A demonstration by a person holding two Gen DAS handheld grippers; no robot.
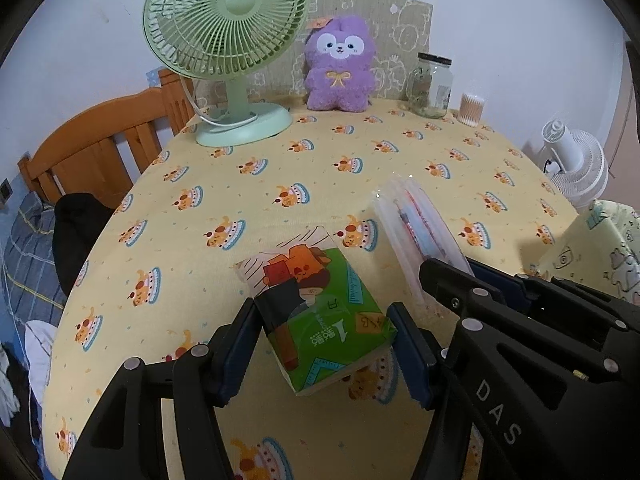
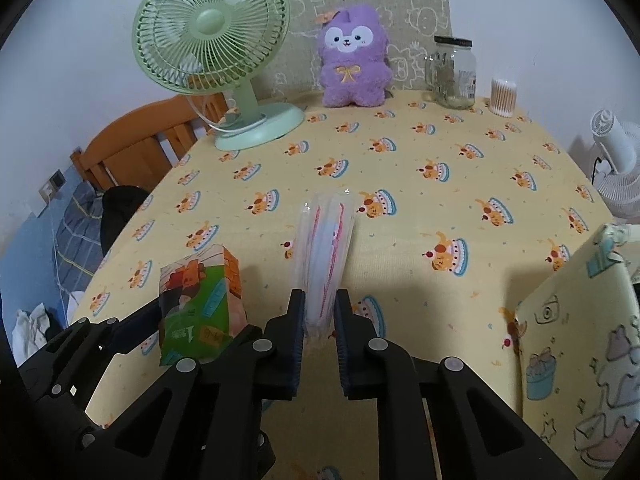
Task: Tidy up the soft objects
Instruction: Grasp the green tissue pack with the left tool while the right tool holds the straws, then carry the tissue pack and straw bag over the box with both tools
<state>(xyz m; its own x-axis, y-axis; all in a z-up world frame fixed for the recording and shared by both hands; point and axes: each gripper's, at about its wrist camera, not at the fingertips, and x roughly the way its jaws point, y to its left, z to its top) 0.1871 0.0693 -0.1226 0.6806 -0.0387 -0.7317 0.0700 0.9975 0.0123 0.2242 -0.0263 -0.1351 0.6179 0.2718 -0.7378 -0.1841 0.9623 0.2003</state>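
Both grippers were loaded, the left gripper [image 1: 326, 344] clamped on the tissue pack [image 1: 320, 312] and the right gripper [image 2: 318, 320] pinched on the slippery clear pouch [image 2: 324, 248], which jutted far ahead of its jaws and could slide free.

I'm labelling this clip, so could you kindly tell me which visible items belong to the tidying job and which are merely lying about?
In the job: tissue pack in left gripper; clear plastic pack in right gripper; patterned fabric bin; possibly the purple plush.

Lying about: green fan, glass jar, cotton swabs.
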